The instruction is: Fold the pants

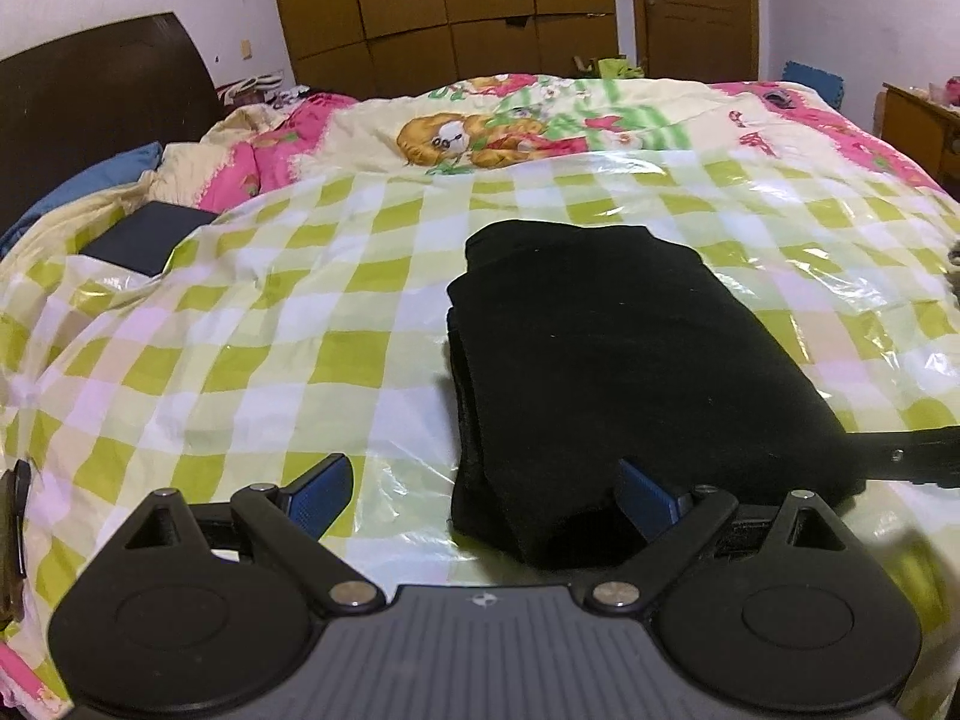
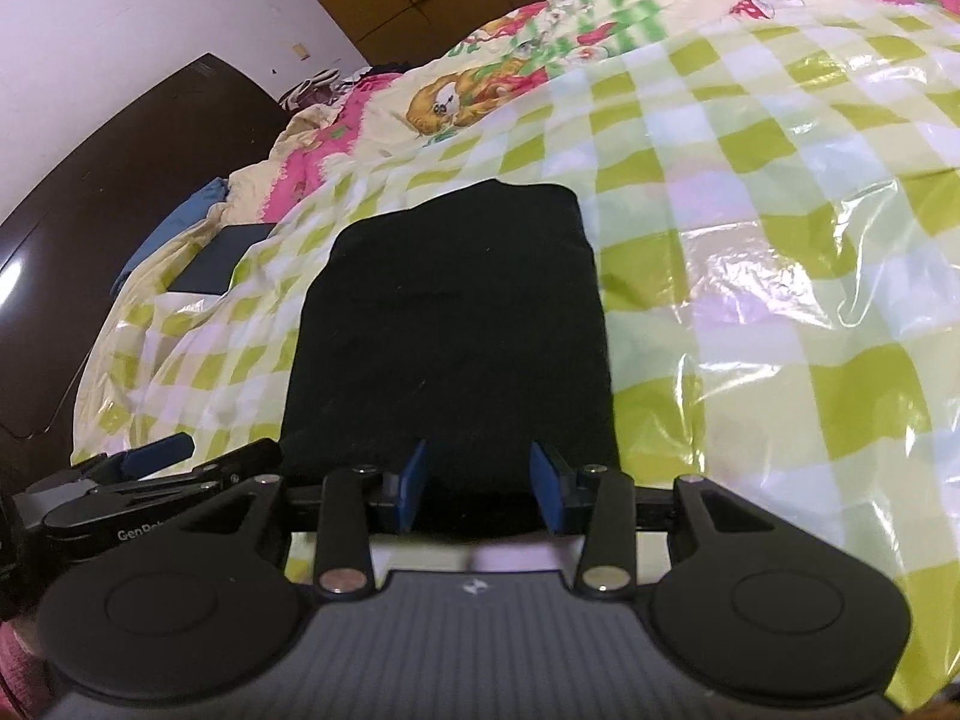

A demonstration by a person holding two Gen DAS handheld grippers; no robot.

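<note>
The black pants [image 1: 630, 348] lie folded into a compact rectangle on the green-checked plastic sheet [image 1: 288, 324] that covers the bed. My left gripper [image 1: 483, 474] is wide open just above the pants' near left corner, with one blue pad over the sheet and the other over the cloth. In the right wrist view the pants [image 2: 450, 312] stretch away from my right gripper [image 2: 480, 450], whose blue pads stand apart over the near edge and do not pinch the cloth. The left gripper [image 2: 204, 453] shows at the lower left there.
A cartoon-print quilt [image 1: 492, 132] covers the far half of the bed. A dark flat book-like object [image 1: 147, 237] and a blue pillow [image 1: 102, 180] lie at the left by the dark headboard [image 1: 90, 96]. A wooden wardrobe [image 1: 444, 6] and a side table [image 1: 924, 126] stand beyond.
</note>
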